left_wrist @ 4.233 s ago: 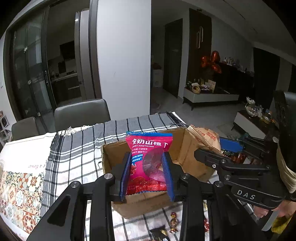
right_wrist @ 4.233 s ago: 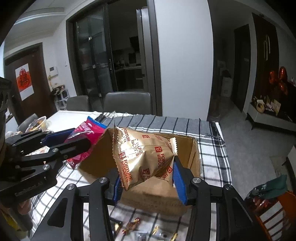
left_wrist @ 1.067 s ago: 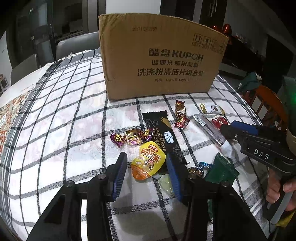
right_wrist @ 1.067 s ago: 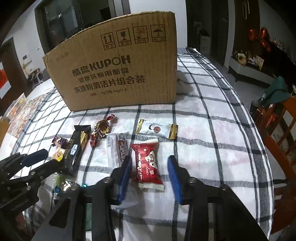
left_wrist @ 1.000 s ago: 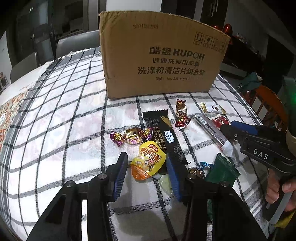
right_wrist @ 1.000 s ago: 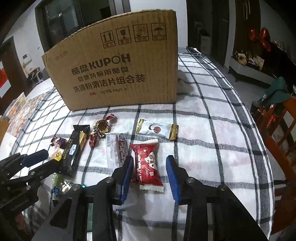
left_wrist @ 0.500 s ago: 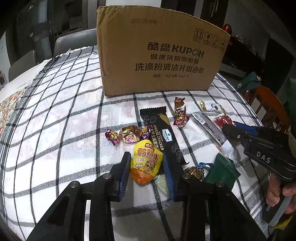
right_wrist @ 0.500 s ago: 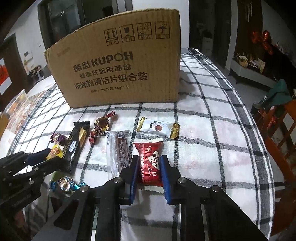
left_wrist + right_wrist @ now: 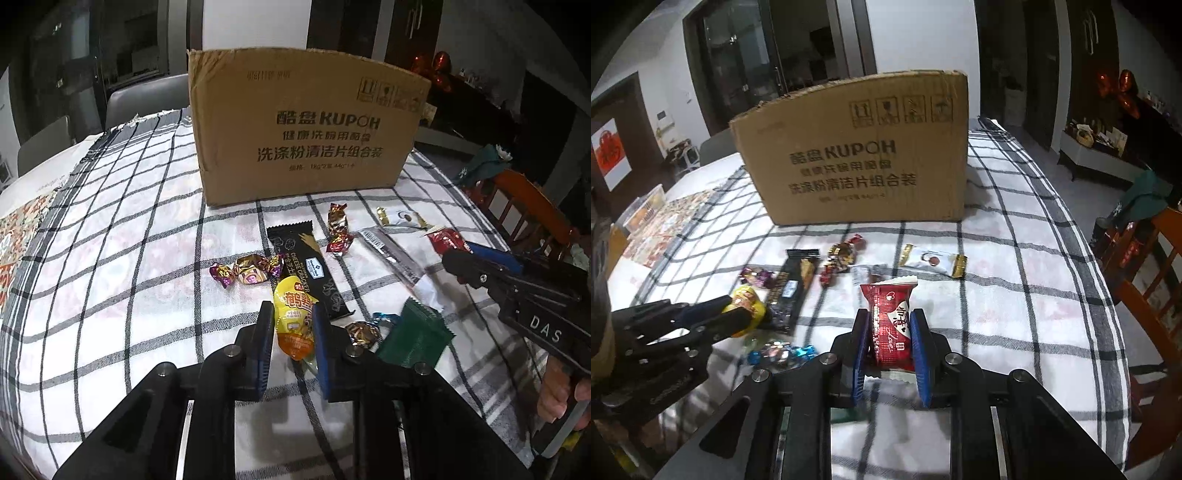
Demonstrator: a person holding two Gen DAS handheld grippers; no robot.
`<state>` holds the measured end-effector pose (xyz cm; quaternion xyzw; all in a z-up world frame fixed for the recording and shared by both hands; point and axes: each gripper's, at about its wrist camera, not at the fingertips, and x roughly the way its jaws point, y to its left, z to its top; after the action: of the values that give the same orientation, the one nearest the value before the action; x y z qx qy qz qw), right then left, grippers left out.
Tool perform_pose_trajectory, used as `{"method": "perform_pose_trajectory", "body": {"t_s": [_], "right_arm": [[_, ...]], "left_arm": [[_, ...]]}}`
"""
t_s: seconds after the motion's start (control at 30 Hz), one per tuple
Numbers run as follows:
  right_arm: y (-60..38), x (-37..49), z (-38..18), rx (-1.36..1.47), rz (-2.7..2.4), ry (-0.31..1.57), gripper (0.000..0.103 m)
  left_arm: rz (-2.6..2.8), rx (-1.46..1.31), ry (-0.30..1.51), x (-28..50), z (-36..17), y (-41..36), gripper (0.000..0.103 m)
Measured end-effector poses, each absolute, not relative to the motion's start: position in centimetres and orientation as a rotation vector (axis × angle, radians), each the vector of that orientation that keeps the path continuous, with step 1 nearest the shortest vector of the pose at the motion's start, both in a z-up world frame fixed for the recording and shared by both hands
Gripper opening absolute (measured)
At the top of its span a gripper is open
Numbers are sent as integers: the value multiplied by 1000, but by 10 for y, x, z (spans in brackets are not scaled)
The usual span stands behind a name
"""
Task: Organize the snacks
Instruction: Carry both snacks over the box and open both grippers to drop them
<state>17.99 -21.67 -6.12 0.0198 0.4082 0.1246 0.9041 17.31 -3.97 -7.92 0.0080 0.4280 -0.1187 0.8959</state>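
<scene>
Now both packets are sitting pinched where half a second ago the jaws were still closing around them, so both are becoming ready to carry to the cardboard box (image 9: 306,136). On the left, the left hand-held gripper (image 9: 293,325) is clamping the yellow snack pouch (image 9: 295,321) just above the desk (image 9: 110,258). On the right, the right hand-held gripper (image 9: 889,328) is squeezing the red snack packet (image 9: 890,325), raised off the cloth.

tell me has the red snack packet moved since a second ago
Yes. The right gripper has shut on the red snack packet and lifted it off the checked cloth, toward the cardboard box.
</scene>
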Motion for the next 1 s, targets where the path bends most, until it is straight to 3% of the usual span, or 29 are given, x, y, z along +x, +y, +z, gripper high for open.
{"method": "perform_pose_trajectory", "body": {"t_s": [1.0], "right_arm": [[-200,175,40,71,386,619,23]], "left_arm": [[-272,6,649,163,40,-37,19]]}}
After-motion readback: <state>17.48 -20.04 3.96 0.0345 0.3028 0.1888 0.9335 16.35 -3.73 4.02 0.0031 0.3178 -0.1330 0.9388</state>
